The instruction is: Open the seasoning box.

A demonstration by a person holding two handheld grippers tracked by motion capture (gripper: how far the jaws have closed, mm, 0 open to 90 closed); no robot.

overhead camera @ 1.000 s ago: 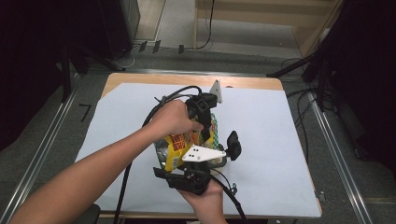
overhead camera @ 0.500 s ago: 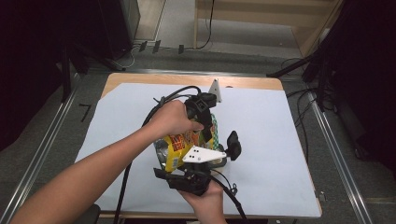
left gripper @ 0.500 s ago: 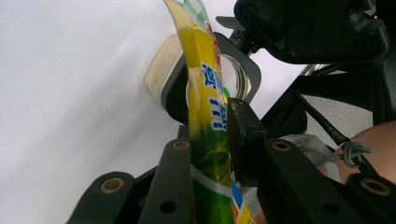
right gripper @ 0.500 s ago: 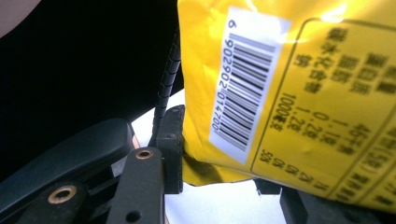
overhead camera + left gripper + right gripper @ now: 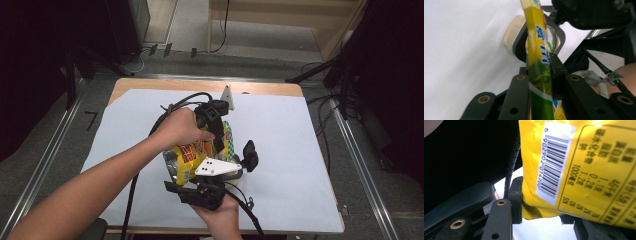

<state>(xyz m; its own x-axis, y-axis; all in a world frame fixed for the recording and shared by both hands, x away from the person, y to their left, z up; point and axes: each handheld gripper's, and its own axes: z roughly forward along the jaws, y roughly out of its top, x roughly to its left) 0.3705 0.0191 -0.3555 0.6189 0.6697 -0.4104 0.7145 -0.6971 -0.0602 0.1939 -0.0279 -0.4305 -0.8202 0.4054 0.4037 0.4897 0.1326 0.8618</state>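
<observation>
Bare white sheet (image 5: 300,150) lies open around the yellow snack bag (image 5: 192,152); cables (image 5: 172,107) crowd its far-left side.

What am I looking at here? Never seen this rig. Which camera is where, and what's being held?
There is no robot arm: a person holds a handheld two-jaw tool in each hand. The high view looks down on a table covered with a pale sheet. The left tool comes in from the left side, the right tool from the near edge.

The other two pictures come from cameras riding on the tools, looking along their black jaws. In the left gripper view, the left tool's jaws are clamped on the thin edge of a yellow snack bag. In the right gripper view, the bag's barcode side sits between the right tool's jaws, which grip its bottom corner.

So both tools hold the same bag at the middle of the table.
</observation>
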